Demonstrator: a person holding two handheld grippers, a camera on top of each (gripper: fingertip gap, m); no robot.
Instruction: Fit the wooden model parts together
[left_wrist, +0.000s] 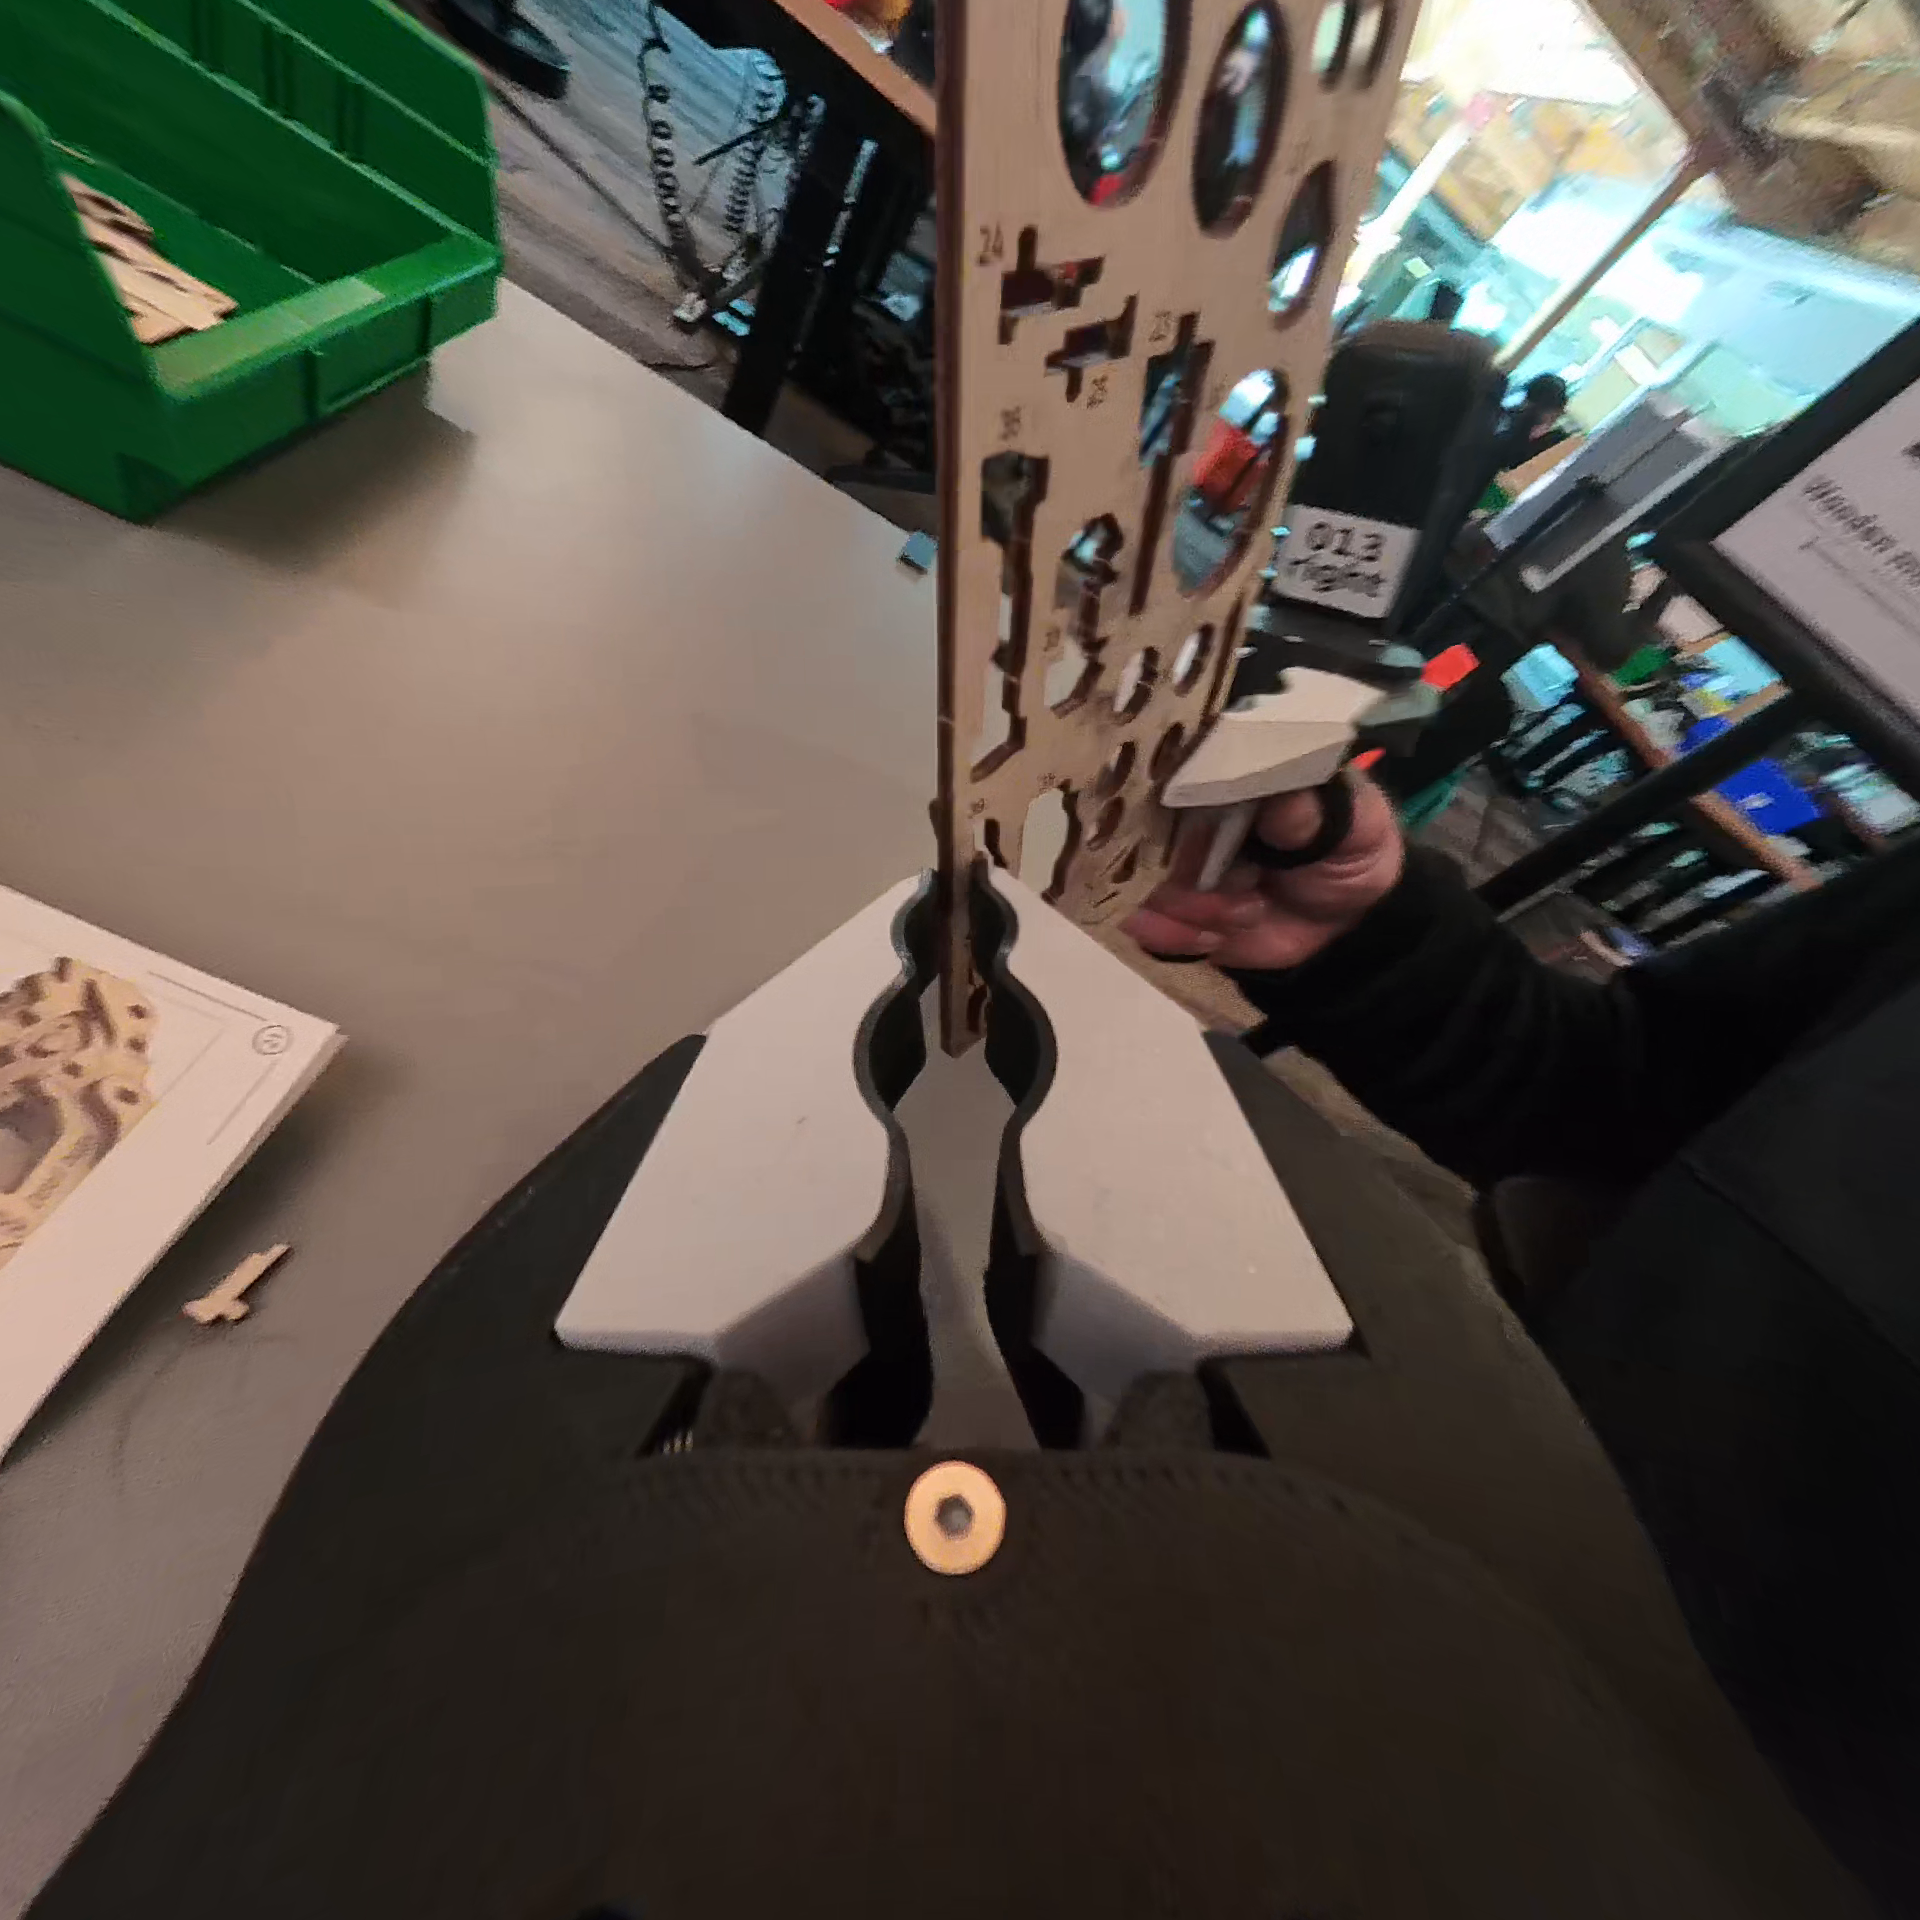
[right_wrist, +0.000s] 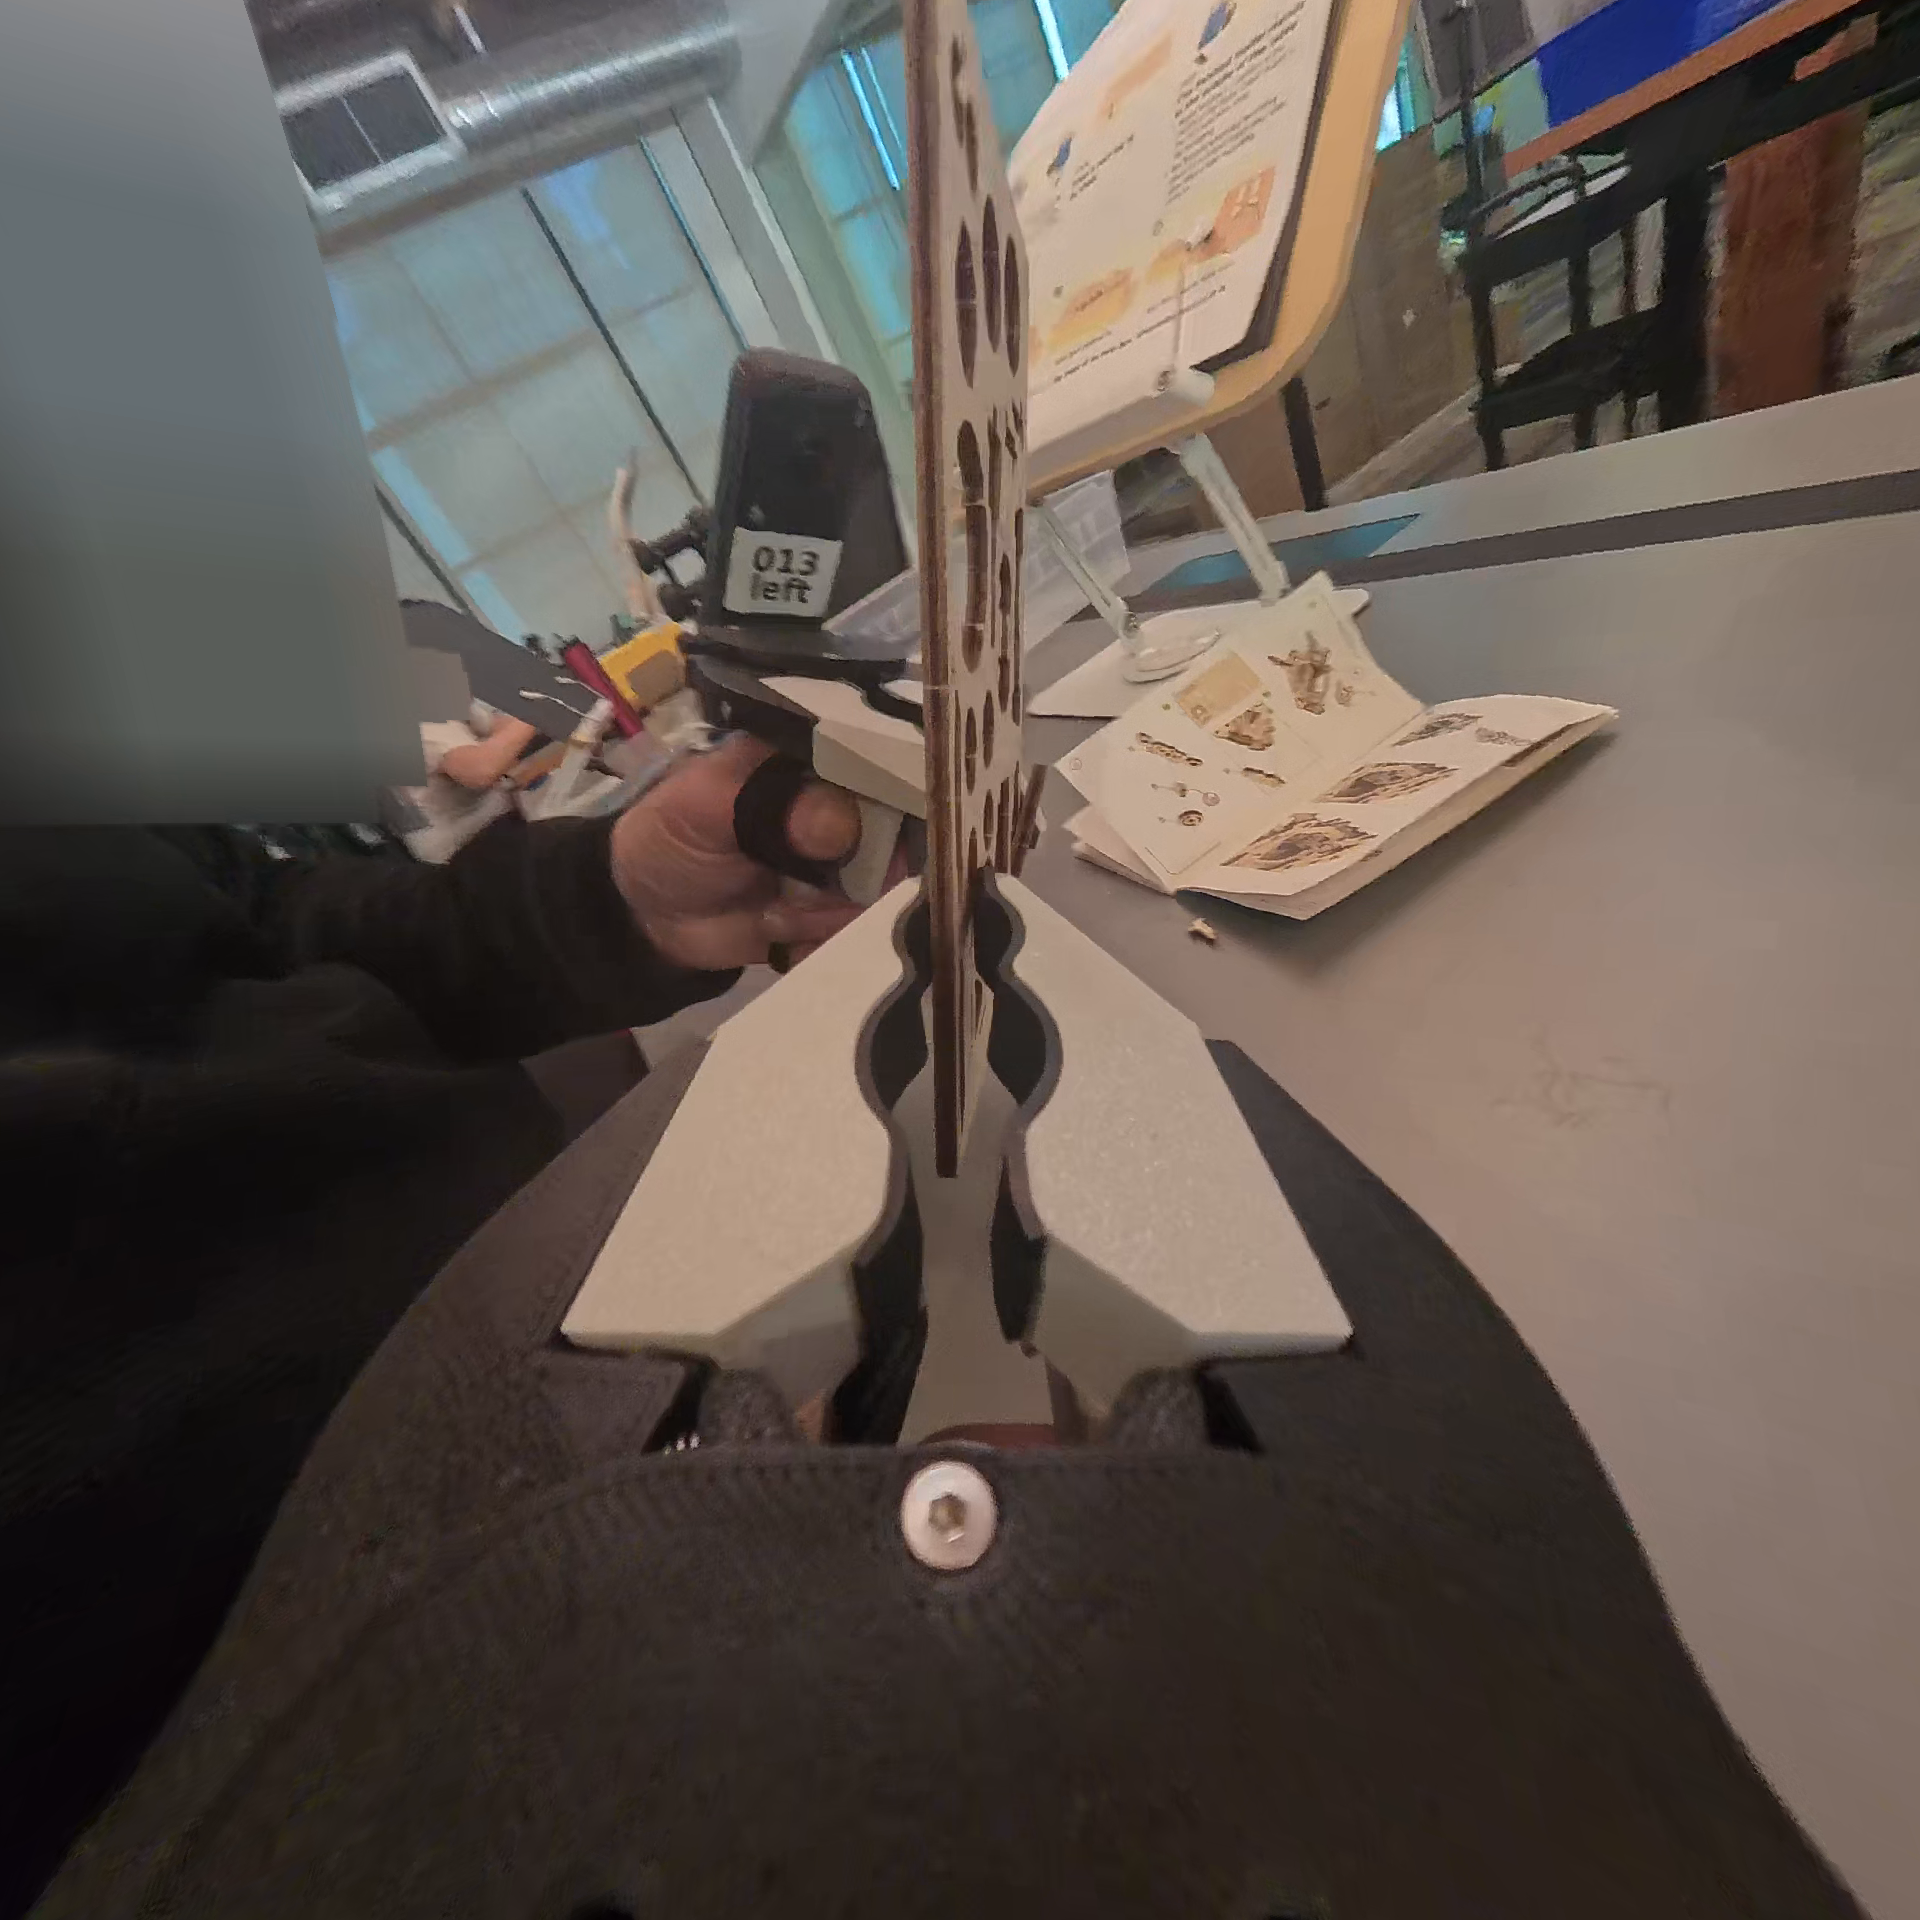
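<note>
I hold a thin, pale laser-cut plywood sheet (left_wrist: 1143, 499), full of punched-out holes and slots, upright above the grey counter (left_wrist: 520, 675). My left gripper (left_wrist: 954, 904) has its grey fingers (left_wrist: 790, 1122) pressed onto the sheet's lower edge, pinching it between the tips. My right gripper (right_wrist: 951, 914) pinches the same plywood sheet (right_wrist: 966, 520) from the opposite side, its grey fingers (right_wrist: 1132, 1164) closed on the bottom edge too. In the left wrist view the right gripper shows beyond the sheet, with my right hand (left_wrist: 1278, 873) around its handle; in the right wrist view my left hand (right_wrist: 717, 862) shows likewise.

On the counter, far left in the left wrist view, sits a green plastic bin (left_wrist: 239, 270) with loose wooden pieces (left_wrist: 145, 270) inside. Near left lies a white printed sheet (left_wrist: 125, 1122), and just beside it a small cross-shaped wooden part (left_wrist: 237, 1286). In the right wrist view an open instruction booklet (right_wrist: 1340, 769) lies on the counter to the right, and behind it a second booklet rests on a tilted wooden stand (right_wrist: 1320, 260).
</note>
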